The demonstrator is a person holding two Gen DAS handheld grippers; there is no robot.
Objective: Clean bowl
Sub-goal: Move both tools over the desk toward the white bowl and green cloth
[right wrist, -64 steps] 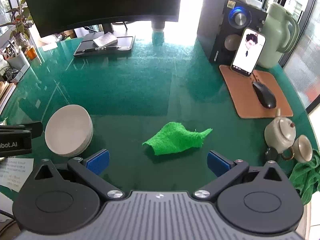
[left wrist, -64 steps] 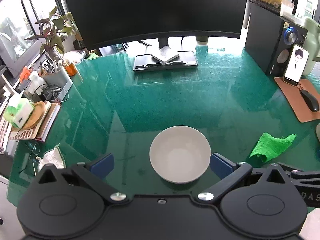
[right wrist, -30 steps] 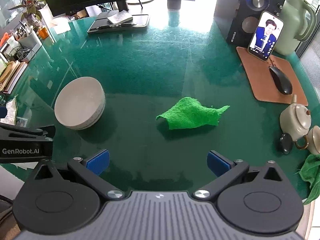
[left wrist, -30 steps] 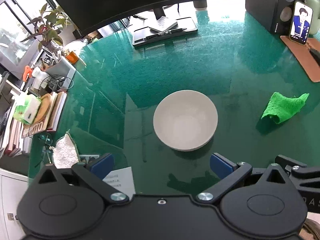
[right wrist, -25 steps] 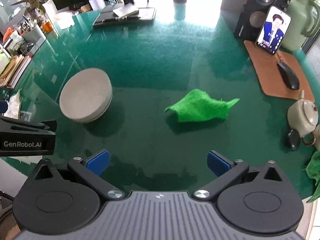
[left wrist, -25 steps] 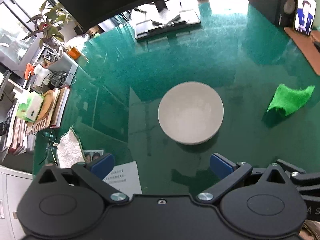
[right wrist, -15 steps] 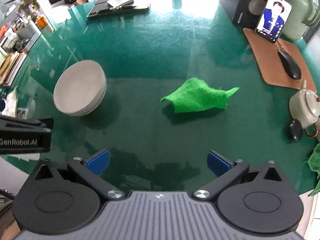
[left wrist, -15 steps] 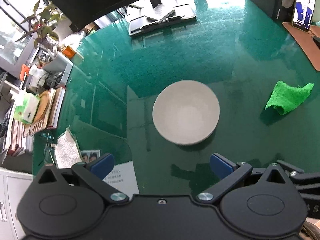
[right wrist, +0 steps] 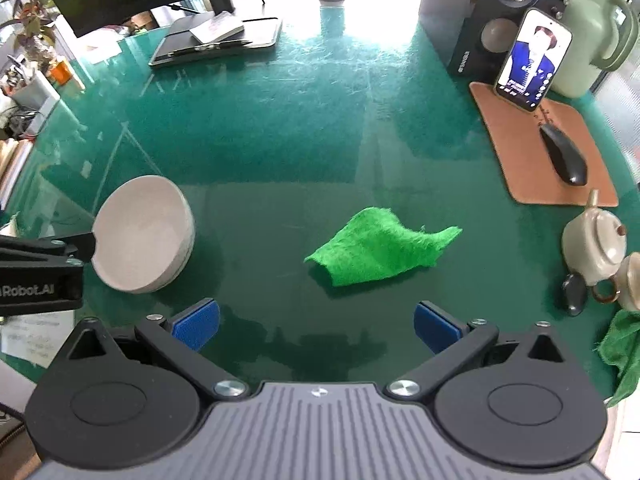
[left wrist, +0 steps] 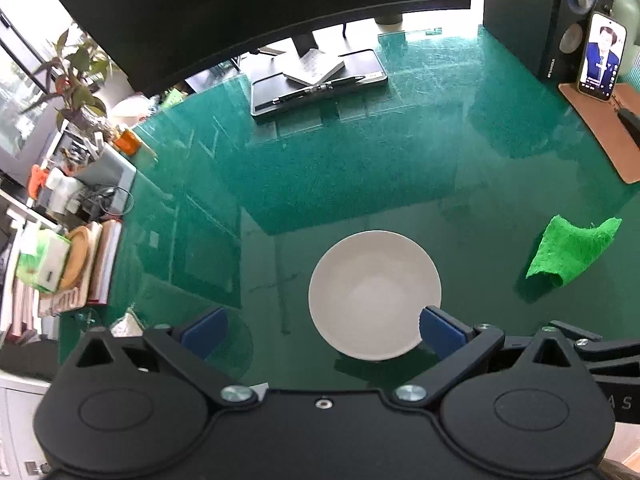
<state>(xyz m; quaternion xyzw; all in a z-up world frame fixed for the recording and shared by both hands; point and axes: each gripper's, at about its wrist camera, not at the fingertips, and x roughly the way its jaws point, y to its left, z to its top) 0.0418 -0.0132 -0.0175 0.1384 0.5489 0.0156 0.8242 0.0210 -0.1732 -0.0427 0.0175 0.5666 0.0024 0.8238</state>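
Note:
A white empty bowl point(left wrist: 374, 294) point(right wrist: 140, 236) stands upright on the green glass desk point(left wrist: 340, 184). My left gripper point(left wrist: 322, 330) is open just in front of it; its right blue pad overlaps the bowl's near right rim, and the left pad stands apart from the bowl. A crumpled green cloth point(right wrist: 380, 252) point(left wrist: 570, 250) lies to the right of the bowl. My right gripper point(right wrist: 316, 326) hovers open short of the cloth, with nothing between its blue pads. The left gripper's finger shows at the left edge of the right wrist view, by the bowl.
A monitor point(left wrist: 248, 12) and a dark tray with notebook and pen point(left wrist: 316, 78) stand at the back. Right side: speaker point(right wrist: 492, 20), phone point(right wrist: 532, 60), mouse point(right wrist: 564, 154) on a brown pad, teapot point(right wrist: 592, 242), cup, another green cloth point(right wrist: 622, 354). Books, tissues and a plant crowd the left edge.
The left gripper has moved forward and to the left, so the bowl now lies against its right pad. The right gripper has come nearer the cloth. Both stay open.

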